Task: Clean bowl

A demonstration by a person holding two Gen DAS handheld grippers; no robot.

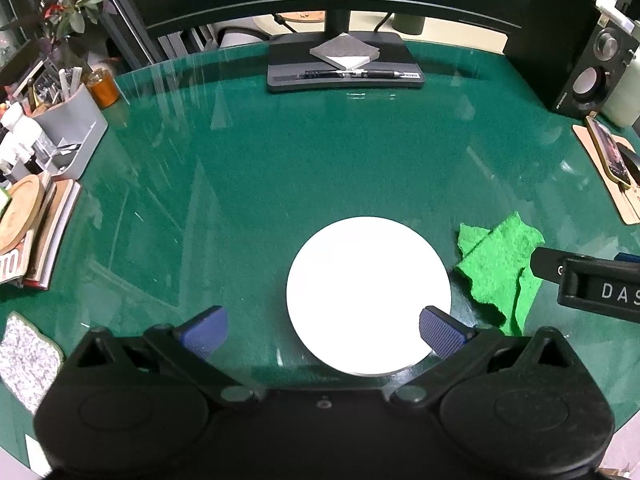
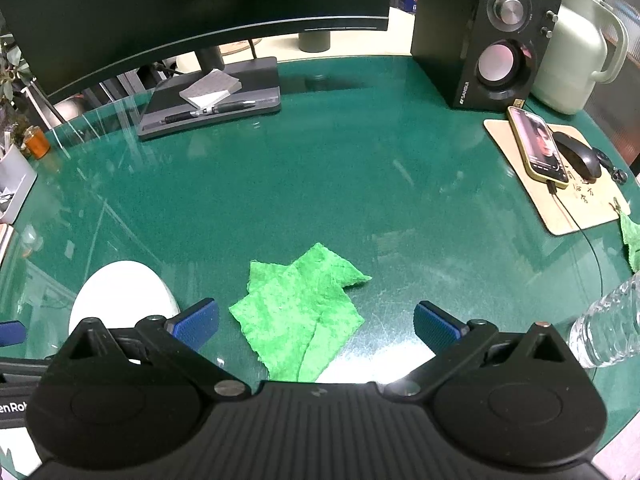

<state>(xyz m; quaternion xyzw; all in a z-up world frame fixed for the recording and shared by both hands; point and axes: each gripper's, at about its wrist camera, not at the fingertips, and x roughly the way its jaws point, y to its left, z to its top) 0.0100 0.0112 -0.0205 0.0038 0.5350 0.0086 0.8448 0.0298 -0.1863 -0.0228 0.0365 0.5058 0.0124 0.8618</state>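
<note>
A white bowl [image 1: 368, 294] stands on the green glass-topped table, just ahead of my left gripper [image 1: 322, 334], which is open; its right pad [image 1: 442, 334] overlaps the bowl's near rim in the view. A crumpled green cloth [image 1: 500, 270] lies flat right of the bowl. In the right wrist view the same cloth [image 2: 298, 316] lies between the open fingers of my right gripper [image 2: 316, 326], slightly left of centre, and the bowl [image 2: 120, 300] sits at the left. The right gripper's body [image 1: 592, 284] shows at the right edge of the left wrist view, beside the cloth.
A monitor stand [image 1: 344, 64] with a pen and notepad is at the back. A speaker [image 2: 486, 36], a pale jug [image 2: 572, 48], a phone [image 2: 538, 148] and mouse on a mat stand at right. A plastic bottle [image 2: 608, 328] is near right. An organiser [image 1: 68, 140] and books [image 1: 40, 236] line the left.
</note>
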